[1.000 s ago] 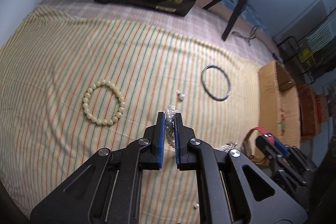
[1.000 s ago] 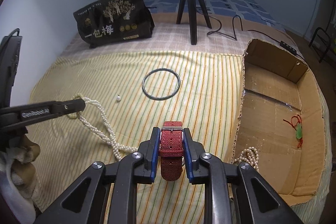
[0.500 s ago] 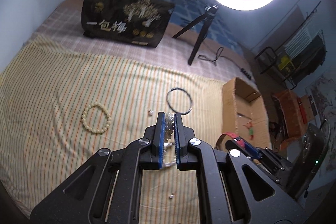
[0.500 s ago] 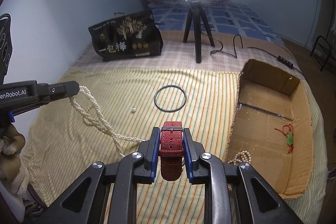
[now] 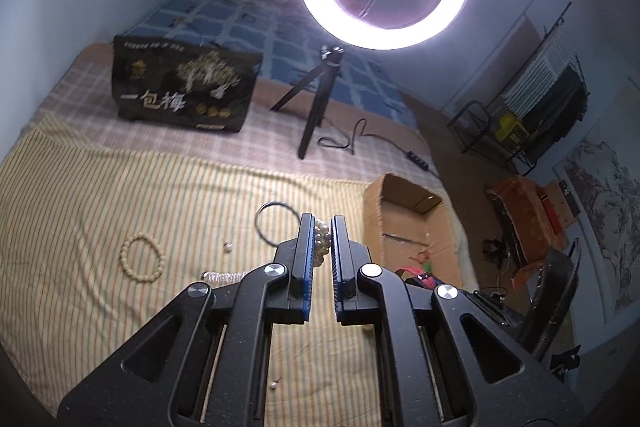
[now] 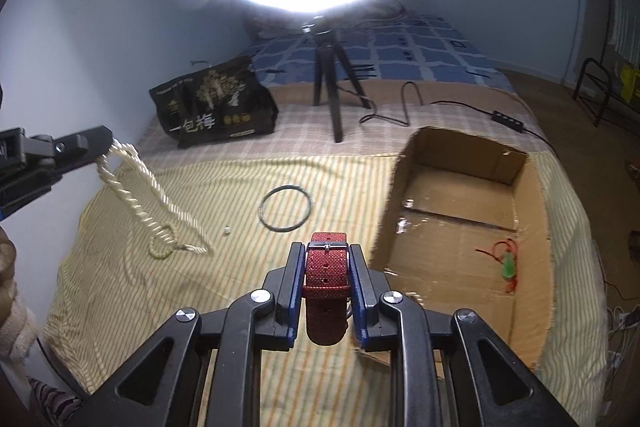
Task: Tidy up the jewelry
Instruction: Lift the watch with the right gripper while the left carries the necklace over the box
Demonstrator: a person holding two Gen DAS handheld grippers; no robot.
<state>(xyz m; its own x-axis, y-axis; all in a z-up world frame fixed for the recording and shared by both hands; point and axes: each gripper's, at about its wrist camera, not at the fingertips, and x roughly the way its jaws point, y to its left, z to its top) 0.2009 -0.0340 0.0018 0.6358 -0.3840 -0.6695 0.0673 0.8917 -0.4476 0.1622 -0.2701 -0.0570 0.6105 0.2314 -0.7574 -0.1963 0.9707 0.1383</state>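
Observation:
My left gripper [image 5: 320, 223] is shut on a white pearl necklace [image 5: 321, 241], raised high over the striped cloth [image 5: 120, 195]. In the right wrist view the left gripper [image 6: 106, 143] holds the necklace [image 6: 160, 203] hanging in long twisted strands down to the cloth. My right gripper [image 6: 326, 253] is shut on a red woven watch strap [image 6: 326, 271], held above the cloth just left of the cardboard box [image 6: 460, 163]. On the cloth lie a dark ring bangle [image 6: 285, 207], a cream bead bracelet [image 5: 143, 257] and a small pearl earring [image 5: 228, 247].
The open cardboard box [image 5: 404, 223] holds a green pendant on red cord [image 6: 507, 265]. A black printed bag [image 5: 184, 89] and a ring light on a tripod [image 5: 316, 107] with its cable stand behind the cloth. Another small earring [image 5: 274, 385] lies near the cloth's front.
Both grippers have risen well above the bed. The left one has lifted the pearl necklace, most of it now hanging off the cloth. The right still holds the red strap.

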